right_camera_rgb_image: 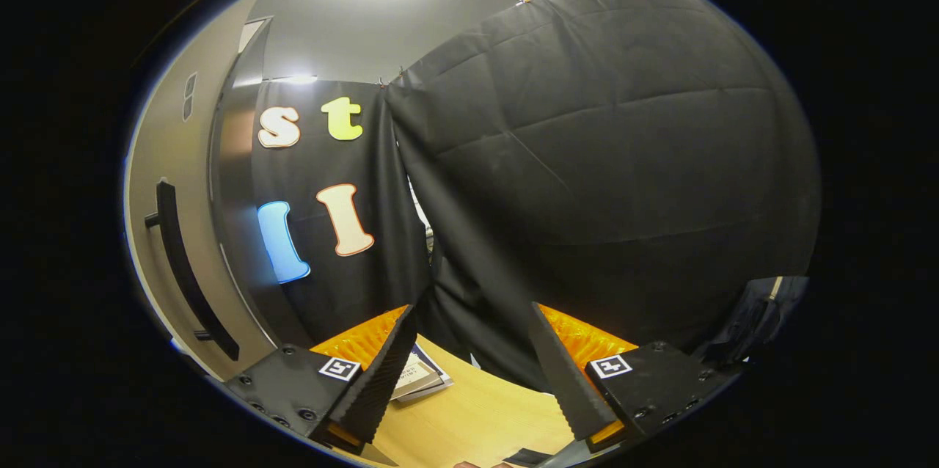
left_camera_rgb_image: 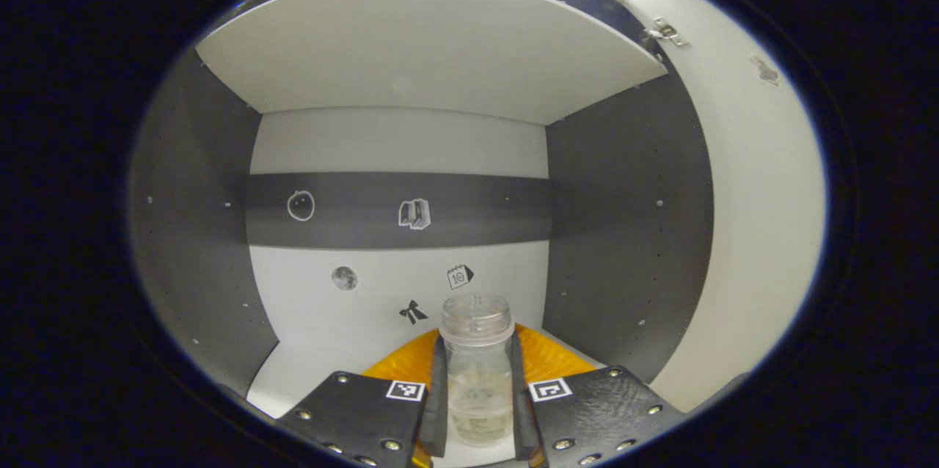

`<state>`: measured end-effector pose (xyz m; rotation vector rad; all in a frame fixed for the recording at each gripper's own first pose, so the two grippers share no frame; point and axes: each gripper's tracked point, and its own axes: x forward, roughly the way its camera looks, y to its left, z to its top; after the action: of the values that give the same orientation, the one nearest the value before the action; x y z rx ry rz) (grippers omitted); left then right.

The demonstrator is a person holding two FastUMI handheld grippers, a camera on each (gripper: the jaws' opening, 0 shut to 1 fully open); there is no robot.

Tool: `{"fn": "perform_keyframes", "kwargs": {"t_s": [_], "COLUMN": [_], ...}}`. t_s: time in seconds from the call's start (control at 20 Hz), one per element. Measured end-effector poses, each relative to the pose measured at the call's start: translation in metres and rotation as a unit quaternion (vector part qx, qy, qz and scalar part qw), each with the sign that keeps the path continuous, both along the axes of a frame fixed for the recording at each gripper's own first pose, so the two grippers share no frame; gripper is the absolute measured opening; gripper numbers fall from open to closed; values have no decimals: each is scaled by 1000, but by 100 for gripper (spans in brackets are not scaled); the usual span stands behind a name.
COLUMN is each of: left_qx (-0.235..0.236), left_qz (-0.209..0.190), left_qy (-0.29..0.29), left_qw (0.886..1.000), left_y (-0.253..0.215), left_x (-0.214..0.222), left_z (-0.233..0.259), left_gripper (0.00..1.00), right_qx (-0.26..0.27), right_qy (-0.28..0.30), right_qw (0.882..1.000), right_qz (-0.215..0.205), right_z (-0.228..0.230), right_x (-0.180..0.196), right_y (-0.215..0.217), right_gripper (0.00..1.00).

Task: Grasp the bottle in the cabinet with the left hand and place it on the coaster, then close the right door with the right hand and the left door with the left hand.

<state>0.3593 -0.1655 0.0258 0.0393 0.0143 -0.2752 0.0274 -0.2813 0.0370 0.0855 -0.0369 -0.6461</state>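
The clear bottle [left_camera_rgb_image: 477,373] stands upright on the floor of the cabinet [left_camera_rgb_image: 411,138], clamped between the left gripper's [left_camera_rgb_image: 478,409] fingers, which press on both its sides. The right gripper [right_camera_rgb_image: 469,380] has its fingers spread apart over the wooden bench [right_camera_rgb_image: 477,417], near the open door [right_camera_rgb_image: 158,233] and a booklet [right_camera_rgb_image: 422,376].
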Motion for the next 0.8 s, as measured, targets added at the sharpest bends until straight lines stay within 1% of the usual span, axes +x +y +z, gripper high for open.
{"fn": "perform_keyframes", "kwargs": {"t_s": [0.05, 0.1, 0.15, 0.25, 0.45, 0.5, 0.8], "left_qx": [1, 1, 0, -4, -14, -14, -18], "left_qz": [-6, -12, -19, -31, -49, -52, -66], "left_qy": [-2, -4, -5, -10, -17, -19, -23], "left_qw": [1000, 1000, 1000, 999, 999, 998, 997], "left_y": [-1, -1, -2, -2, 0, 1, 11], "left_x": [-6, -13, -19, -34, -70, -78, -127], "left_z": [4, 9, 13, 24, 38, 39, 32], "left_gripper": [36, 36, 36, 43, 43, 43, 43], "right_qx": [-1, -1, -1, 1, -4, -5, -12], "right_qy": [2, 3, 4, 2, 3, 3, 4], "right_qw": [1000, 1000, 1000, 1000, 1000, 1000, 999], "right_qz": [2, 3, 5, 11, 22, 26, 41], "right_z": [0, 0, 0, 0, 3, 5, 10], "right_x": [0, 1, 0, -1, -2, -3, -9], "right_y": [0, 1, 2, 4, 11, 13, 24], "right_gripper": [98, 98, 98, 98, 98, 92, 92]}}
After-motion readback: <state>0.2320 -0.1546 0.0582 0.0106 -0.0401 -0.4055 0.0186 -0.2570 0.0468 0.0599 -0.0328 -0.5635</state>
